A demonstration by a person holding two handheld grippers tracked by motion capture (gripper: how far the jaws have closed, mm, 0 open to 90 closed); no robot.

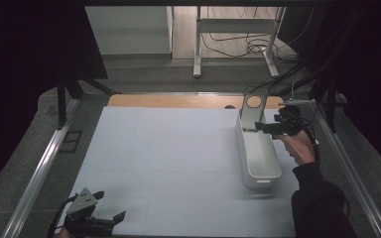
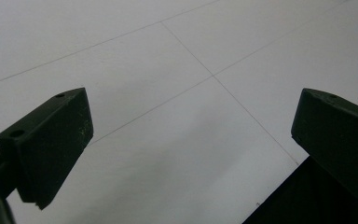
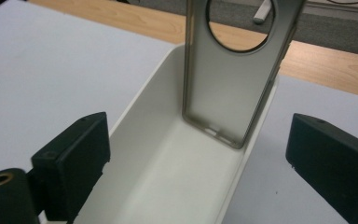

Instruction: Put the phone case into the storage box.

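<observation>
Now my right tongs (image 3: 198,154), jaws apart, are facing upright phone case (image 3: 235,79) leaning at bin's (image 1: 258,148) far end; left tongs (image 1: 110,207), also apart, are idling near-left on bench (image 1: 168,148).

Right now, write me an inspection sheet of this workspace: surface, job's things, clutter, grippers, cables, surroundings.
Surface: pale grey mat with thin seam lines; a wooden strip shows along its far edge.
Job's things: long white bin on the mat's right side; a phone case with a round hole stands upright, leaning at the bin's far end.
Clutter: nothing seen.
Grippers: left gripper open, low at the near left corner; right gripper open, at the bin's far end by the case.
Cables: loose cables on the floor beyond the table.
Surroundings: metal side rails, a white frame stand, dark curtains.
</observation>
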